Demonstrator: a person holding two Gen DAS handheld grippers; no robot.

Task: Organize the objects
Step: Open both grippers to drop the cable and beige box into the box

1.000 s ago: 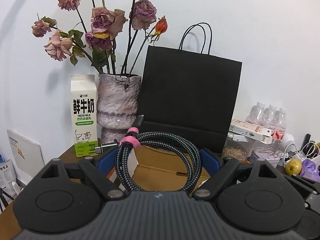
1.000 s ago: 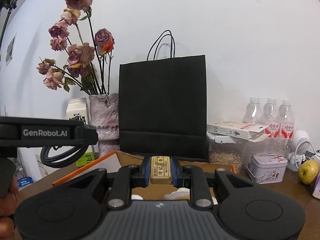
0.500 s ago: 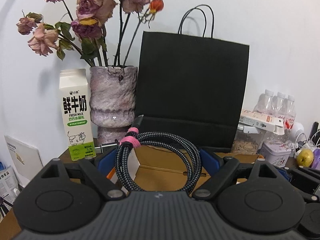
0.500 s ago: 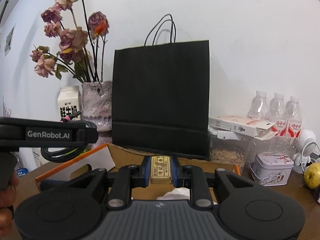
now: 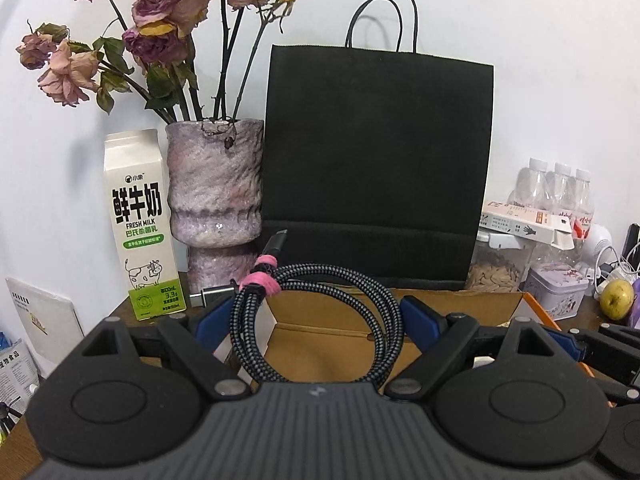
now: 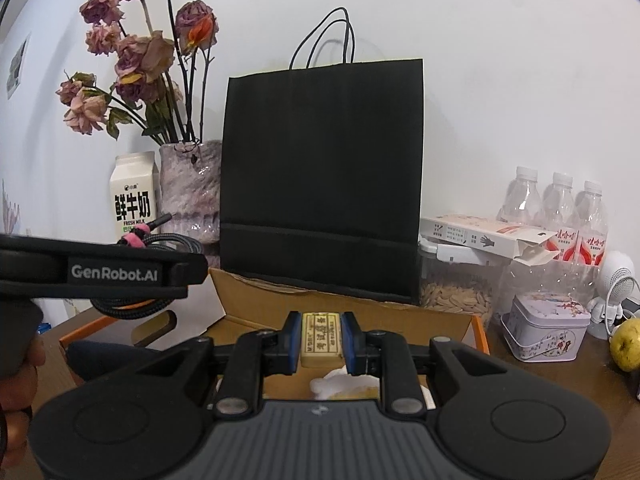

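a: while both loads hang over the open cardboard box [image 6: 256, 312], how do i finish this step well?

b: lower each one straight down until it rests on the box floor, then part the fingers; i judge a drop from up here lets the cable spring loose. the right gripper [image 6: 322, 340] has its fingers clamped together on the small tan block [image 6: 322, 338], above something white already in the box. the left gripper [image 5: 316, 320] stands with its fingers wide apart, pressing on both sides of the coiled cable [image 5: 316, 324], which a pink tie [image 5: 260, 282] binds.

a: and the count, working outward?

b: one block, one cable, one box near the table's front edge. further right, one tin [image 6: 546, 332] and one yellow-green fruit [image 6: 628, 344]. behind, one jar of seeds [image 6: 456, 300] with one white carton [image 6: 488, 236] on it. along the back edge: one milk carton [image 5: 140, 220], one vase [image 5: 216, 196] of dried roses, one black paper bag [image 6: 320, 184], three water bottles [image 6: 560, 204].
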